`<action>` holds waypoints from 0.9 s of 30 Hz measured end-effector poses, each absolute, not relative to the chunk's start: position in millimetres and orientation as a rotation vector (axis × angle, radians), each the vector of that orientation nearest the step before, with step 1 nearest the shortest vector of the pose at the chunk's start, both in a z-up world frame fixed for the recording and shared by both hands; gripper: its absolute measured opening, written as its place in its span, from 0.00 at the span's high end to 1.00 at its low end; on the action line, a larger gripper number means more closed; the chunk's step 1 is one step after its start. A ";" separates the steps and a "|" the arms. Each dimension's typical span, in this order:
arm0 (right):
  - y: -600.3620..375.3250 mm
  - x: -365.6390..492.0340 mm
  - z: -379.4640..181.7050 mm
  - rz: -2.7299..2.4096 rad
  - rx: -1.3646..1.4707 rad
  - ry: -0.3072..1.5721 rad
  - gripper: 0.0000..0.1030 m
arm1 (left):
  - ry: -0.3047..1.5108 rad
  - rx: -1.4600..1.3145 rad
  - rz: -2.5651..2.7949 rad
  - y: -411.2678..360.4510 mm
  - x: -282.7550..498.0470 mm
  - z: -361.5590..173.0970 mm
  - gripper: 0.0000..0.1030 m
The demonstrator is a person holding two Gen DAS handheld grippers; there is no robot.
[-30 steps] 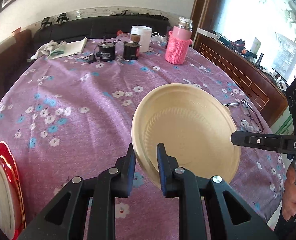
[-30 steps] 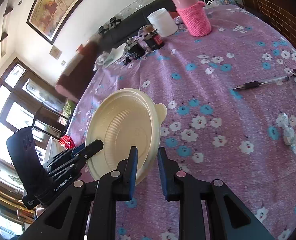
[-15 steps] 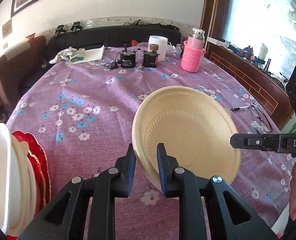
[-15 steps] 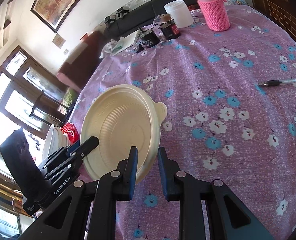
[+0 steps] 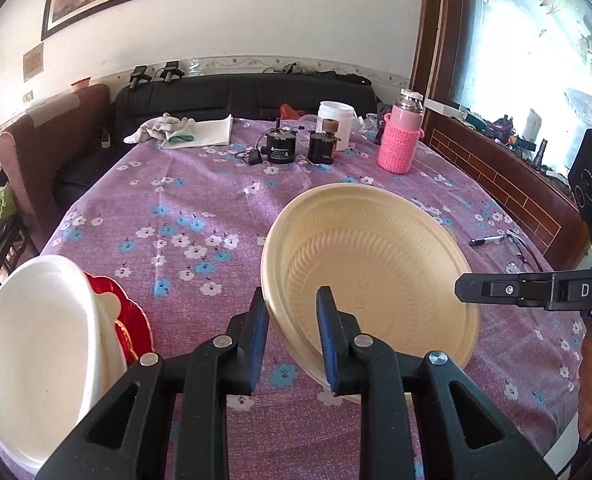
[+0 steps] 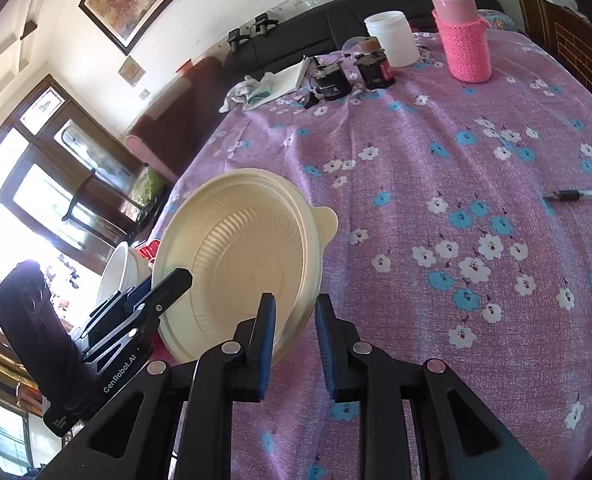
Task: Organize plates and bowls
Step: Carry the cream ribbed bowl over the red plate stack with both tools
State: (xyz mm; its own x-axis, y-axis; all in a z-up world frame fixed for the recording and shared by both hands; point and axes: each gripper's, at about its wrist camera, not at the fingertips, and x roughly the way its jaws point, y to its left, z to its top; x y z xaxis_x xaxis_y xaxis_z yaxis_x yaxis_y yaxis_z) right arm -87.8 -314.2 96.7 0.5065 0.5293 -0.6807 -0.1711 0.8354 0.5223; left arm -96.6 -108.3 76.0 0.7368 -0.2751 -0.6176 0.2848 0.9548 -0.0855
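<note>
A cream plastic bowl [image 5: 375,264] is held tilted above the purple flowered table. My left gripper [image 5: 292,344] is shut on its near rim. My right gripper [image 6: 294,340] is shut on the opposite rim; the bowl also shows in the right wrist view [image 6: 240,256], and the right gripper's finger [image 5: 495,290] shows at the bowl's right edge. A stack of a white bowl [image 5: 36,360] on red plates [image 5: 132,320] sits at the table's near left edge, left of my left gripper.
At the far end of the table stand a pink-sleeved flask [image 5: 401,136], a white tub [image 5: 335,118], two dark jars [image 5: 282,148] and a folded cloth [image 5: 184,132]. A pen [image 6: 579,195] and glasses [image 5: 523,248] lie at the right. A sofa runs behind.
Both grippers have carried the bowl back and left towards the near-left stack, which now fills more of the left wrist view. The grips have not changed.
</note>
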 end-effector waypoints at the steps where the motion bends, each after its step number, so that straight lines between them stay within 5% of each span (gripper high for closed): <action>1: -311.7 -87.7 99.4 0.441 0.414 0.948 0.78 | 0.672 0.011 -0.305 -106.3 -97.2 77.4 0.79; 27: -249.6 -81.7 134.9 0.577 0.367 0.897 0.78 | 0.589 -0.080 -0.205 -44.3 -107.0 110.5 0.74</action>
State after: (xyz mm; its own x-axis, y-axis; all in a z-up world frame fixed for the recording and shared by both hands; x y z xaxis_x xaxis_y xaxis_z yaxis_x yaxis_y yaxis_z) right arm -81.7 -249.6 134.9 0.4886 0.6100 -0.6238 -0.3145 0.7900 0.5262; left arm -107.0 -44.3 110.5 0.8121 -0.2142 -0.5427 0.1688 0.9767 -0.1329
